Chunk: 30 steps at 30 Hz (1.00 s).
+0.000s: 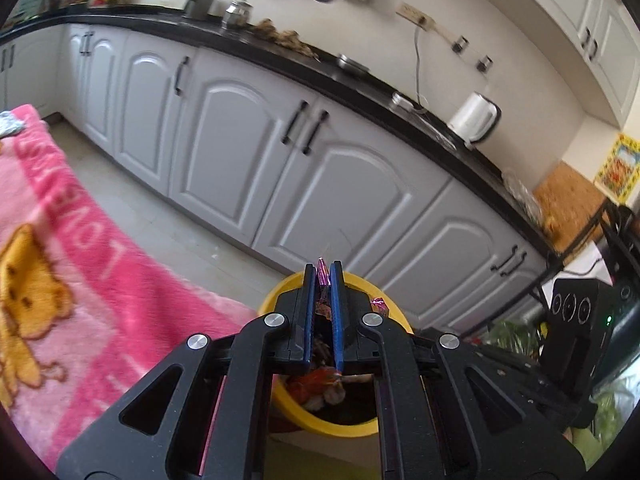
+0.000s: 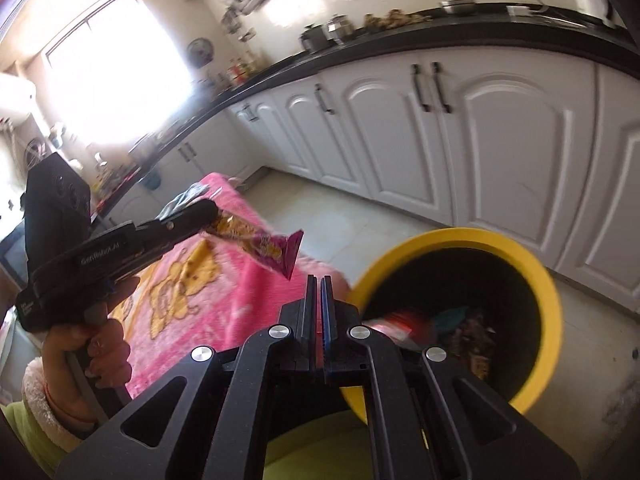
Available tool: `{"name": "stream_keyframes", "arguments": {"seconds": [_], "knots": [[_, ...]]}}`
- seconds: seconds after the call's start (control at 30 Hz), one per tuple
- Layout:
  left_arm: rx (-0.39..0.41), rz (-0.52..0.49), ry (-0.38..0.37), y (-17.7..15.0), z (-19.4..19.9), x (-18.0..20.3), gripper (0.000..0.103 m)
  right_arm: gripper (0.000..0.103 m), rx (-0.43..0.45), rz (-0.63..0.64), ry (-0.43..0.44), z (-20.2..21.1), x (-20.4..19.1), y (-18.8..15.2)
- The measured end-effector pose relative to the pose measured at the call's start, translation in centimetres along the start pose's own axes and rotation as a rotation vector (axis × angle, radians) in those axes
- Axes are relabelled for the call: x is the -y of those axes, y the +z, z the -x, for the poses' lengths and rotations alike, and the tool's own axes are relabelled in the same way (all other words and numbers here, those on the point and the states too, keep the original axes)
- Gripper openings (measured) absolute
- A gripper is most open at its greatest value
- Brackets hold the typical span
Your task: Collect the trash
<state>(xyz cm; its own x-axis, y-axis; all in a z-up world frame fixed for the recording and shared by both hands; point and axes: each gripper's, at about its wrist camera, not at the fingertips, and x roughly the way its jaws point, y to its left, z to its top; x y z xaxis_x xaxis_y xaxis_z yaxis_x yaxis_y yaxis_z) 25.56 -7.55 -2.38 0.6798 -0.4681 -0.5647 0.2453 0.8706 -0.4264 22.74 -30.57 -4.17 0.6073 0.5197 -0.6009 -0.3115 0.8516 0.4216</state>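
My left gripper [image 1: 323, 270] is shut on a purple and yellow snack wrapper [image 1: 322, 276], held above the yellow bin [image 1: 280, 292]. In the right wrist view the left gripper [image 2: 210, 220] holds that wrapper [image 2: 260, 246] out over the pink blanket, left of the yellow bin [image 2: 548, 300]. The bin has a dark inside with several pieces of trash [image 2: 472, 336]. My right gripper [image 2: 319, 280] is shut and empty, just left of the bin's rim.
A pink blanket [image 1: 60, 260] with yellow bear prints covers the surface on the left. White kitchen cabinets [image 1: 340, 184] under a black countertop [image 1: 360, 80] run across the back. A white kettle [image 1: 476, 118] stands on the counter. The floor is pale tile [image 2: 360, 224].
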Motion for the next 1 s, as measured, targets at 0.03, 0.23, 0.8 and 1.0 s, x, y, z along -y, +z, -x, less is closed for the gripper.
{"name": "stream_keyframes", "arguments": {"seconds": [0.03,0.23,0.8,1.0], "knots": [[-0.011,-0.009,-0.002,-0.2,-0.7,0.6,0.004,0.003,0.006,-0.01,-0.015,0.2,0.7,-0.1],[-0.096,-0.052,0.001,-2.1,-4.7,2.7,0.02,0.003,-0.01,-0.088,-0.052,0.7,4.4,-0.8],[-0.126,-0.18,0.083,-4.7,-3.9,3.9,0.088,0.078,0.009,-0.096,-0.186,2.9,5.4,-3.4],[-0.107,-0.176,0.088,-4.7,-1.6,4.0,0.092,0.089,0.047,-0.001,-0.218,4.4,2.5,-3.8]]}}
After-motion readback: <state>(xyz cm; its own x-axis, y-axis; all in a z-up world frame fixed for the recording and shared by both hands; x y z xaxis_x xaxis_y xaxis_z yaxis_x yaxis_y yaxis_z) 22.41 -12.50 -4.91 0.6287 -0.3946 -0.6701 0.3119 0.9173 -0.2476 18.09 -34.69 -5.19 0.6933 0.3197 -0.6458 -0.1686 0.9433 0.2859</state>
